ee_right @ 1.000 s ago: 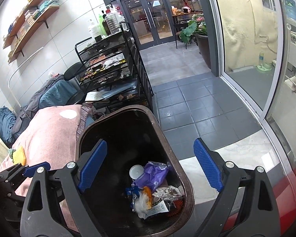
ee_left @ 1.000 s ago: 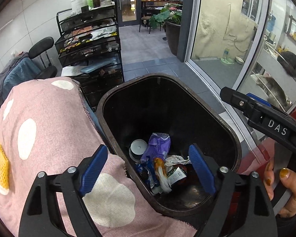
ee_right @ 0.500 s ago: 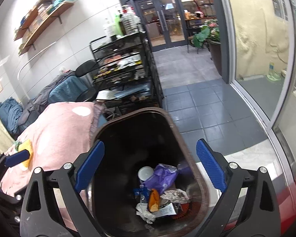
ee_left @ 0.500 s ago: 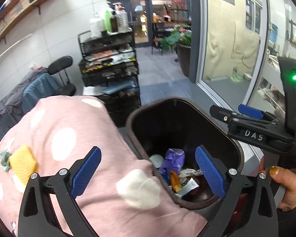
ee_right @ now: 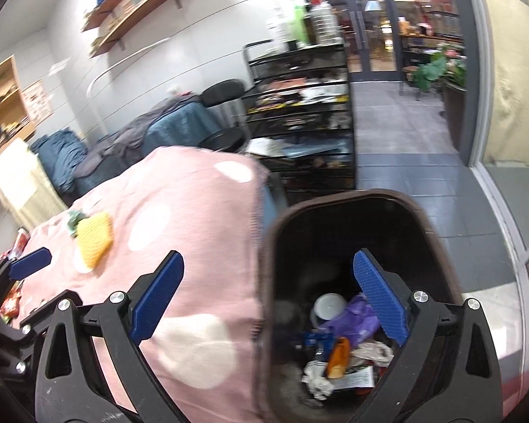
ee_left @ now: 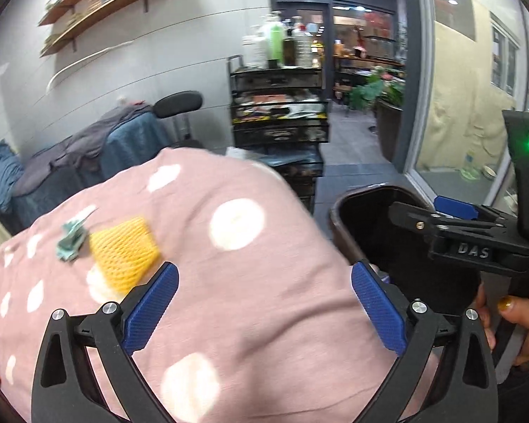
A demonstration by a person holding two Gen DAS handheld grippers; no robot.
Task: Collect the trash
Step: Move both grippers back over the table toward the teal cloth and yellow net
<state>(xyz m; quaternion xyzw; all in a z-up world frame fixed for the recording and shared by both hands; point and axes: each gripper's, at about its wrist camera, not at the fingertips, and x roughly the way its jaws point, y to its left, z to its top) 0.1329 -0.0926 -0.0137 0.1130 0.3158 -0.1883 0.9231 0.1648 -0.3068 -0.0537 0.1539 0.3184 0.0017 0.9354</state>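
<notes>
- Left gripper (ee_left: 262, 305): jaws spread wide, nothing between the blue pads (ee_left: 151, 305). It hangs over the pink polka-dot cloth (ee_left: 250, 275), which fills the lower part of the left wrist view.
- Right gripper (ee_right: 266, 303): jaws likewise spread wide and empty. Its left pad sits over the cloth edge, its right pad over the mouth of the dark bin (ee_right: 275, 232).
- In the left wrist view the right gripper shows from the side at far right, marked "DAS", with a green light lit on its upright part; the right hand (ee_left: 522, 324) grips its handle.
- Bin: stands just right of the cloth, rim touching or overlapped by the cloth edge; which of the two cannot be told. Inside, at the bottom, lies collected trash: a purple wrapper (ee_right: 352, 320), a white round lid or cup (ee_right: 328, 308), an orange packet (ee_right: 336, 356) and crumpled white paper (ee_right: 317, 380).
- On the cloth, left of the left gripper: a yellow mesh piece (ee_left: 123, 250) with a small green crumpled scrap (ee_left: 70, 239) just beside it on its left. Both lie loose on the cloth, well apart from the bin.
- Far side: a black wire rack (ee_left: 278, 120) with bottles on top, a black chair (ee_left: 178, 100) draped with blue and grey fabric, wall shelves (ee_left: 105, 3), glass doors and a potted plant (ee_left: 384, 95) to the right.
- Both views are somewhat blurred.
</notes>
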